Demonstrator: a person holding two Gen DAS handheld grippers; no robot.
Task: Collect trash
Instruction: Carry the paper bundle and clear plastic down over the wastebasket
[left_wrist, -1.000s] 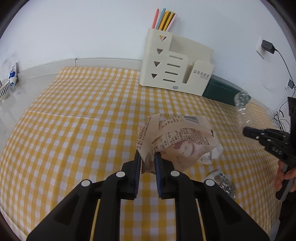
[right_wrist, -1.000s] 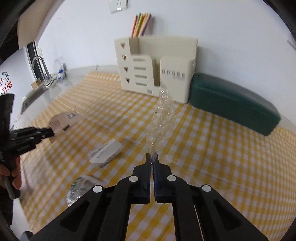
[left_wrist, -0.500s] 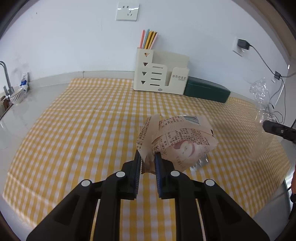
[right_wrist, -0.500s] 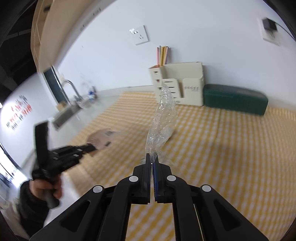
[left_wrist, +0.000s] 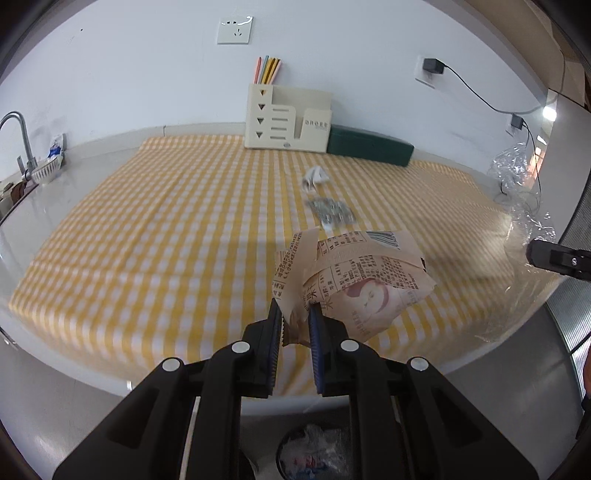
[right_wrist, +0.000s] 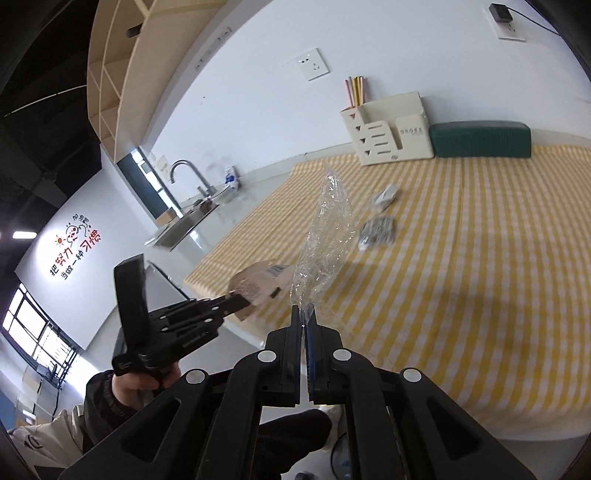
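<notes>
My left gripper (left_wrist: 295, 314) is shut on a beige printed paper wrapper (left_wrist: 354, 277) and holds it over the table's front edge. A black trash bin (left_wrist: 314, 452) with trash inside shows on the floor below it. My right gripper (right_wrist: 304, 317) is shut on a clear crinkled plastic wrapper (right_wrist: 327, 240), held upright off the front edge. That plastic (left_wrist: 524, 206) and the right gripper's tip (left_wrist: 554, 256) show at the right of the left wrist view. A white crumpled paper (left_wrist: 314, 179) and a silvery foil packet (left_wrist: 332, 214) lie on the yellow checked tablecloth (left_wrist: 166, 240).
A cream desk organizer with coloured pens (left_wrist: 288, 122) and a dark green case (left_wrist: 369, 147) stand against the back wall. A sink with a faucet (left_wrist: 18, 147) is at the far left. The left gripper and the hand holding it (right_wrist: 166, 328) show in the right wrist view.
Both grippers have pulled back from the table toward its front edge with their wrappers held. The trash bin has come into the left wrist view.
</notes>
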